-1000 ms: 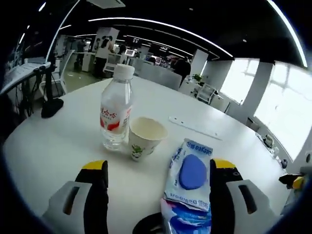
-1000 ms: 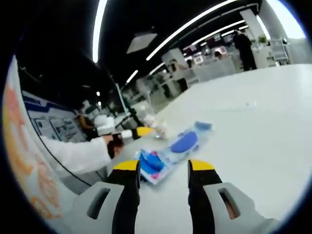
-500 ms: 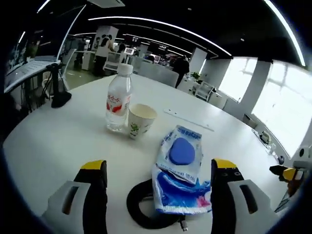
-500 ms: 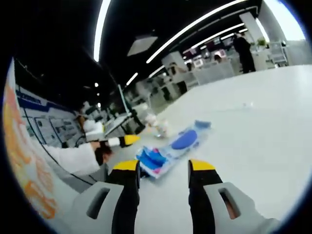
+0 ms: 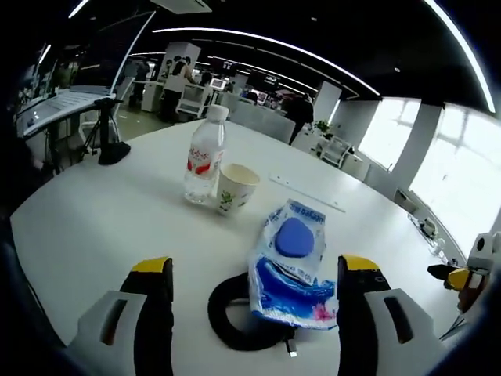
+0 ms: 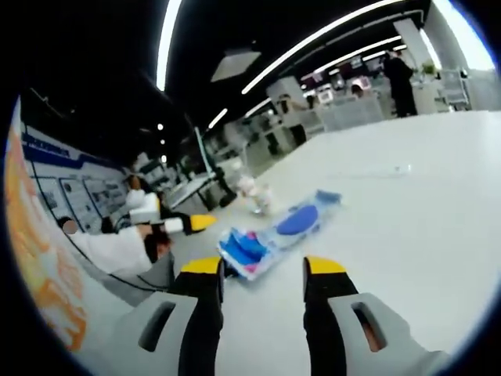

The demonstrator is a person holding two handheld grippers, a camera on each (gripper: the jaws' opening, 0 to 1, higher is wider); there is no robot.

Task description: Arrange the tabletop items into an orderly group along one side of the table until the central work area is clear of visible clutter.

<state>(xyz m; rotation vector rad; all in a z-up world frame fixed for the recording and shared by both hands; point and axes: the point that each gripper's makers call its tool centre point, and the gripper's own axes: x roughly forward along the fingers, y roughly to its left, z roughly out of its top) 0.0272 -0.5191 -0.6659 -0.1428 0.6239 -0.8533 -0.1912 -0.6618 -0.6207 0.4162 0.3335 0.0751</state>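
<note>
In the left gripper view a clear water bottle (image 5: 205, 159) with a red label stands on the round white table (image 5: 94, 211), and a paper cup (image 5: 234, 189) stands right beside it. Closer in lies a blue wipes pack (image 5: 291, 259) partly on top of a black coiled cable (image 5: 239, 323). My left gripper (image 5: 250, 286) is open, jaws wide apart, hovering short of the pack. In the right gripper view the wipes pack (image 6: 275, 233) lies ahead of my open right gripper (image 6: 261, 276), with the cup and bottle (image 6: 254, 194) small beyond it. The left gripper (image 6: 192, 224) shows at the left there.
A thin clear ruler-like strip (image 5: 305, 193) lies on the table behind the cup. A black stand base (image 5: 114, 153) sits at the far left edge. A person's white sleeve (image 6: 117, 247) holds the left gripper. Desks and people fill the office behind.
The left gripper's camera has pulled back from the table items; the bottle, cup and pack look smaller and the black cable has come into view. The right view barely shifted.
</note>
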